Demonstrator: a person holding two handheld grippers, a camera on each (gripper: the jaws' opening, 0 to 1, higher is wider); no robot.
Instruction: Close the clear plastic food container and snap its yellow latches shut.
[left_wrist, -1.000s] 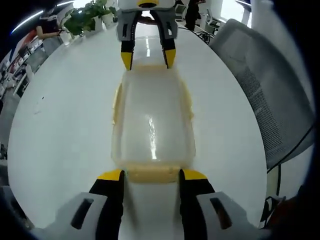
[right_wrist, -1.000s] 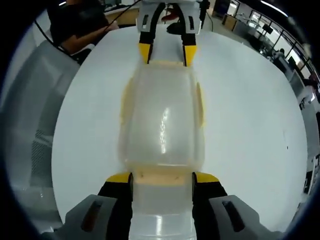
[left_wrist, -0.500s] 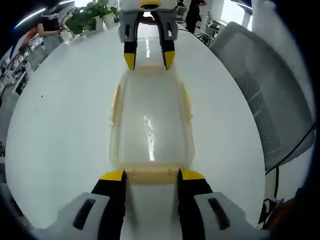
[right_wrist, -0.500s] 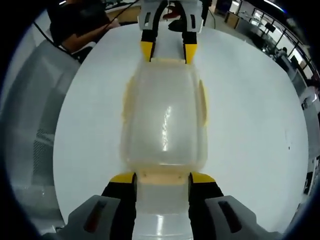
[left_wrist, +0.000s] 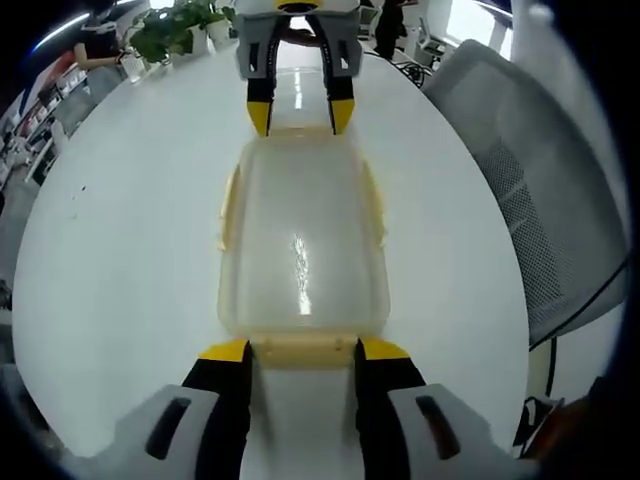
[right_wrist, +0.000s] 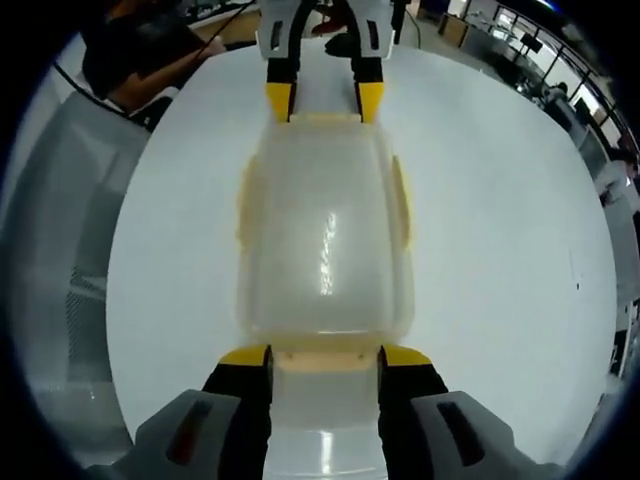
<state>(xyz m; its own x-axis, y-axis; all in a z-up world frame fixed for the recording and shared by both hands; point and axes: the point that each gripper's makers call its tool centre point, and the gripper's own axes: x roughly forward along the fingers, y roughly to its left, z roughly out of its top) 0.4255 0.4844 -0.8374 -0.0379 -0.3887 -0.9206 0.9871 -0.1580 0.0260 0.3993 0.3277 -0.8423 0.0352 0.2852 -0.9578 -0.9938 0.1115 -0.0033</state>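
A clear plastic container (left_wrist: 300, 240) with its lid on rests on the white table (left_wrist: 120, 250). Pale yellow latches (left_wrist: 228, 205) run along its long sides. My left gripper (left_wrist: 303, 350) is open at one short end, its jaws on either side of the yellow end latch (left_wrist: 300, 352). At the opposite end my right gripper (left_wrist: 299, 115) flanks the far latch. In the right gripper view the same container (right_wrist: 325, 240) lies lengthwise. There the right gripper (right_wrist: 325, 357) straddles the near end latch (right_wrist: 325, 360) and the left gripper (right_wrist: 313, 100) sits at the far end.
A grey mesh chair (left_wrist: 540, 200) stands at the table's edge, also seen as a chair (right_wrist: 60, 250) in the right gripper view. Potted plants (left_wrist: 170, 35) sit at the far rim. A person's arm (right_wrist: 150, 55) rests near the table.
Both grippers' jaws have narrowed a little around the end latches. The container has stayed in place, and the views have shifted only slightly.
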